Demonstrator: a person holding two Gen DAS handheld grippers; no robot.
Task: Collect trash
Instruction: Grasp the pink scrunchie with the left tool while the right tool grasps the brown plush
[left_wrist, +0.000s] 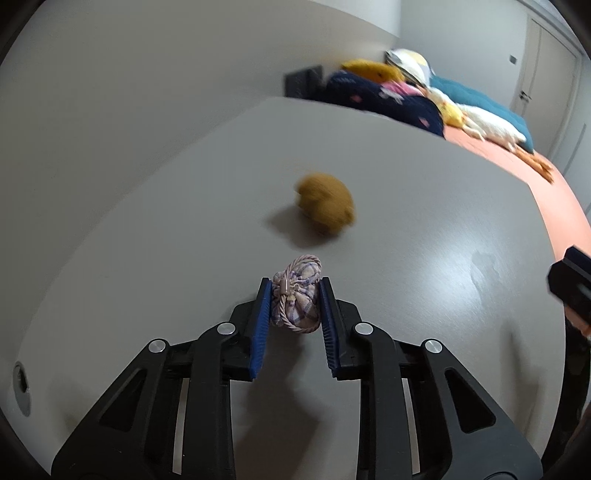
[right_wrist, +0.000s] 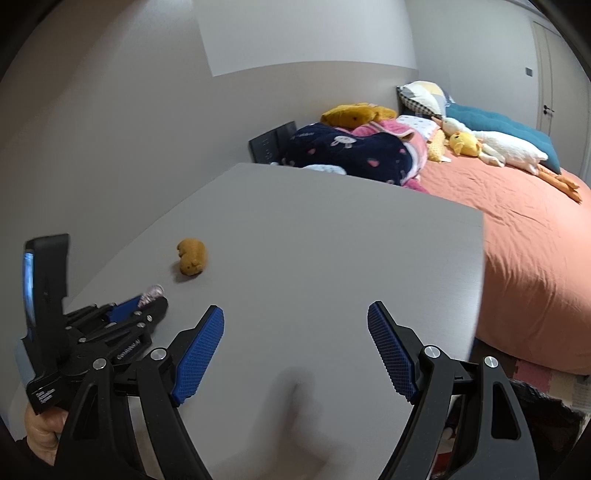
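Note:
My left gripper (left_wrist: 295, 286) is shut on a small lilac checked cloth pouch with a twisted cord (left_wrist: 297, 301) and holds it just above the grey table (left_wrist: 424, 206). A small brown plush toy (left_wrist: 325, 207) lies on the table beyond it, blurred. In the right wrist view the left gripper (right_wrist: 153, 301) shows at the far left with the pouch (right_wrist: 153, 294) at its tips, and the brown plush (right_wrist: 192, 256) lies just past it. My right gripper (right_wrist: 295, 317) is open and empty over the table's near middle.
The table's far and right edges drop to a bed with an orange sheet (right_wrist: 524, 258). On the bed lie a navy blanket (right_wrist: 351, 155), plush toys (right_wrist: 491, 146) and pillows (right_wrist: 424, 96). A wall runs along the table's left side.

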